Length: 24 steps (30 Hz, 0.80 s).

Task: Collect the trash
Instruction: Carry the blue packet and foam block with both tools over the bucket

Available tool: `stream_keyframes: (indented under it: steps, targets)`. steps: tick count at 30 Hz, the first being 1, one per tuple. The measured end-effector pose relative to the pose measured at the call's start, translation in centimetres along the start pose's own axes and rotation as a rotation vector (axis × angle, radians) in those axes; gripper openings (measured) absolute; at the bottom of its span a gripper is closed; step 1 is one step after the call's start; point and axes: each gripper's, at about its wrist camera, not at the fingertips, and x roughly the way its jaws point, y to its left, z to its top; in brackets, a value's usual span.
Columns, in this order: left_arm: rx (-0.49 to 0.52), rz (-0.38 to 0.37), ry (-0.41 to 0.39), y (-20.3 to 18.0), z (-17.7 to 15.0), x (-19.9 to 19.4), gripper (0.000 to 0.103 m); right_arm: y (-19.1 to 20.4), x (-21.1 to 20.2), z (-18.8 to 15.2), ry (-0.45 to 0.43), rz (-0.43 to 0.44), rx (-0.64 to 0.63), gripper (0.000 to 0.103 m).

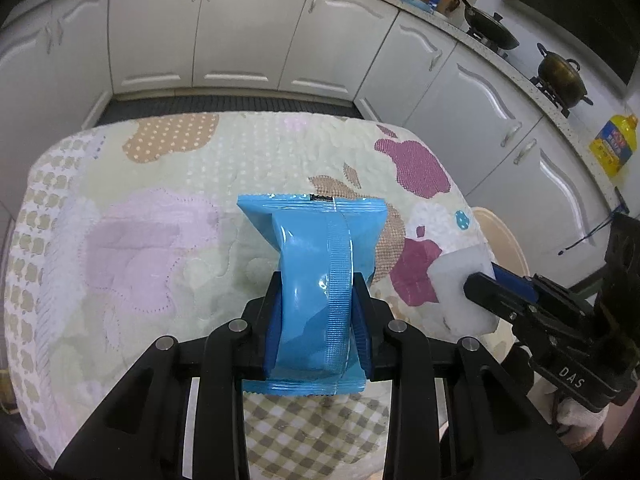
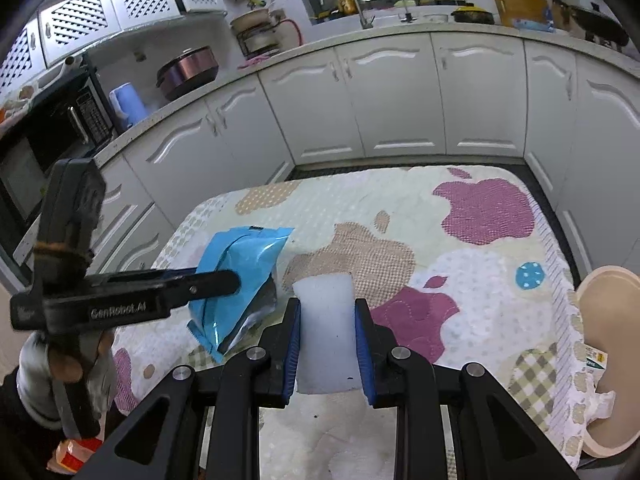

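My left gripper [image 1: 318, 300] is shut on a crinkled blue snack wrapper [image 1: 316, 248], squeezed between its blue pads and held above the patterned tablecloth [image 1: 160, 200]. From the right wrist view the same wrapper [image 2: 236, 276] hangs in the left gripper [image 2: 240, 280] at the left. My right gripper [image 2: 328, 312] is shut on a white foam block [image 2: 326, 336], its pads pressing both sides. In the left wrist view that block [image 1: 460, 288] sits at the right, clamped by the right gripper [image 1: 474, 288].
A beige round bin [image 2: 608, 304] stands beside the table's right edge. White kitchen cabinets [image 1: 240, 32] run behind the table, with pots [image 1: 560, 76] and a yellow oil bottle [image 1: 614, 144] on the counter. A microwave [image 2: 44, 132] stands at the left. A gloved hand [image 2: 52, 380] holds the left gripper.
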Motion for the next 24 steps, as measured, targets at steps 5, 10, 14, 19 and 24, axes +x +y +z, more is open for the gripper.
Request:
stream_keyframes:
  steps: [5, 10, 14, 19, 24]
  targets:
    - [0.019, 0.000, -0.024, -1.7, -0.2, -0.1, 0.029, -0.7, -0.7, 0.0, -0.019, -0.025, 0.015, 0.024]
    - [0.032, -0.018, -0.033, -3.5, -0.1, 0.2, 0.029, -1.7, -1.9, 0.1, -0.048, -0.054, 0.030, 0.024]
    - [0.055, -0.028, -0.034, -5.3, 0.1, 0.7, 0.029, -2.9, -2.9, 0.0, -0.067, -0.074, 0.051, 0.024]
    - [0.097, -0.034, -0.037, -7.8, 0.3, 1.3, 0.029, -4.7, -4.4, -0.1, -0.089, -0.100, 0.086, 0.024]
    - [0.138, -0.048, -0.038, -10.5, 0.7, 2.0, 0.029, -6.4, -5.9, -0.3, -0.111, -0.139, 0.103, 0.024]
